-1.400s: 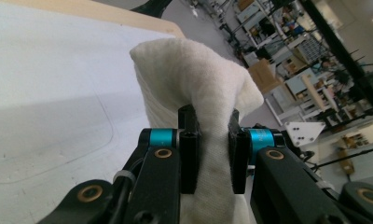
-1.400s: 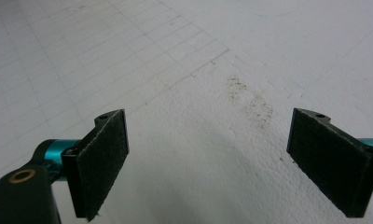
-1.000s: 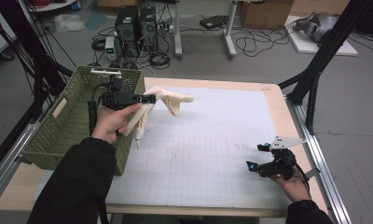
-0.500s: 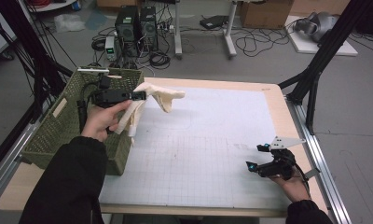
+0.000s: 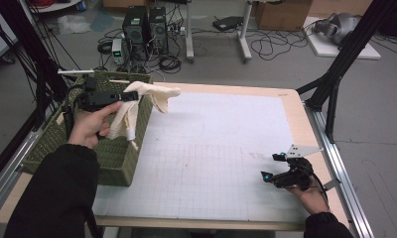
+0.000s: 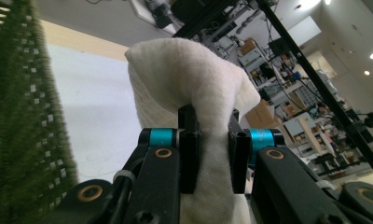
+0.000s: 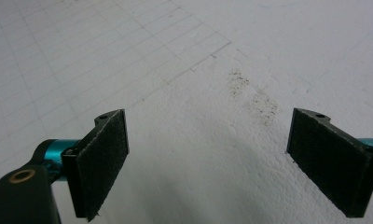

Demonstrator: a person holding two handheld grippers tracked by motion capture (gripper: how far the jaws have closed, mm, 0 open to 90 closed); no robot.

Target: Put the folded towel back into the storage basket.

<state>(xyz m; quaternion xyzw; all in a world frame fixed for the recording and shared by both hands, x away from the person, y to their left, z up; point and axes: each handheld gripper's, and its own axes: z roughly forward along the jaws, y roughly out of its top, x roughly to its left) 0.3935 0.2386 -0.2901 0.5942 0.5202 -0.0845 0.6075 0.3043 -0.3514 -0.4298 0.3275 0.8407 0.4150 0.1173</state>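
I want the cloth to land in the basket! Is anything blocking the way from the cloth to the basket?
Nothing visible blocks it. The cream, soft cloth hangs in the jaws of the left gripper over the right-hand wall of the green woven basket. One end drapes inside, another sticks out over the white table mat.

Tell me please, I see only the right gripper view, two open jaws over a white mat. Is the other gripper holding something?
Observer: Yes. The left gripper is shut on a cream cloth.
Operator: Where is it?
Observer: At the far left of the table, over the right rim of a green woven basket; part of the cloth hangs down along that wall.
Operator: And my gripper?
Observer: The right gripper is low at the near right of the white mat, jaws apart with nothing between them.
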